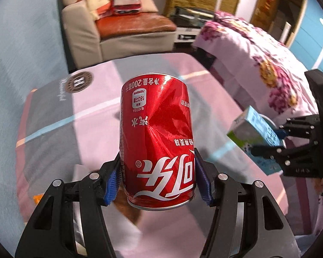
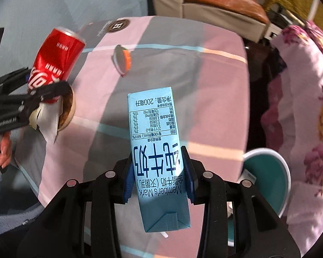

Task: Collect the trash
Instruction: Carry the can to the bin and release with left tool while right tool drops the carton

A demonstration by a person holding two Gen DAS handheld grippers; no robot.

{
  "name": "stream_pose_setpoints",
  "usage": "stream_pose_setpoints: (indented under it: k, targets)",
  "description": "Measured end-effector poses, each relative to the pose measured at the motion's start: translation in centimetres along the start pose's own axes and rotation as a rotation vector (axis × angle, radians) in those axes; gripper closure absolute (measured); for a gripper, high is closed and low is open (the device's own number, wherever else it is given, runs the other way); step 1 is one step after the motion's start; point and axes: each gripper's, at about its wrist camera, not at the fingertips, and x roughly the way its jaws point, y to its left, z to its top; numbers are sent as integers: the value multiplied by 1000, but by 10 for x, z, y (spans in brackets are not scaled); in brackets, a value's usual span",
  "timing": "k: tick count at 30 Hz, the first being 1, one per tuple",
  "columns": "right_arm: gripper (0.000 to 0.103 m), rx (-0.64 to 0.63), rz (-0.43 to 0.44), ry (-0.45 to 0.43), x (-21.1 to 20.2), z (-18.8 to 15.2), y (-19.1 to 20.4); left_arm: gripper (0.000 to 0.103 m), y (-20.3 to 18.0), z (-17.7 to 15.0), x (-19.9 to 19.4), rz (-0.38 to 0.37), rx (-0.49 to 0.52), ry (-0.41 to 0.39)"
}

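A red Coca-Cola can (image 1: 157,142) — dented down its side, print upside down — hangs lifted above the pink-and-grey cloth. A pale blue Member's Mark milk carton (image 2: 159,157) is lifted too, its folded end nearest the camera, a white straw poking out beneath.

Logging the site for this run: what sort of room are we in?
Likely a home bedroom or living room: a sofa chair, floral bedding and a cloth-covered table.

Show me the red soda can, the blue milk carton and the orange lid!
Dented red soda can (image 1: 159,133), left wrist view, crumpled side.
Light blue milk carton (image 2: 155,133), right wrist view, printed face.
Orange-rimmed round lid (image 2: 127,59), right wrist view, orange rim.
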Motion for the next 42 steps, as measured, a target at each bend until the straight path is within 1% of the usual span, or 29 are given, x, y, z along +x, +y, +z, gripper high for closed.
stream_pose_setpoints:
  k: [6,10,13,18,22,24,27,30,35,42]
  targets:
    - [67,83,-25,-35,-19,-31,-39,43,-55,-1,0,-39,74,6]
    - [67,144,-55,-70,-33,-56,-68,43,-93,0,8,-61,132,21]
    - [67,201,-64,-105,-44,-78,-93,43,-123,0,17,-83,174,37]
    - [67,272,-81,-115,-49,-106,-125,43,-162,1,34,-119,223,67]
    - [67,331,-86,-149,-58,-128,-146,43,-193,0,50,-147,266,96]
    - [67,379,-89,-166,-63,-139,-162,43,-209,0,59,-159,290,113]
    - [67,452,-104,-190,-69,-154,-183,43,-228,1,71,-182,315,134]
    - [67,512,-94,-204,-72,-168,-199,43,-245,3,83,-207,334,152]
    - [67,558,-88,-197,-66,-177,-213,42,-267,4,100,-234,353,176]
    - [67,599,-61,-187,-54,-181,-222,42,-280,1,120,-251,354,213]
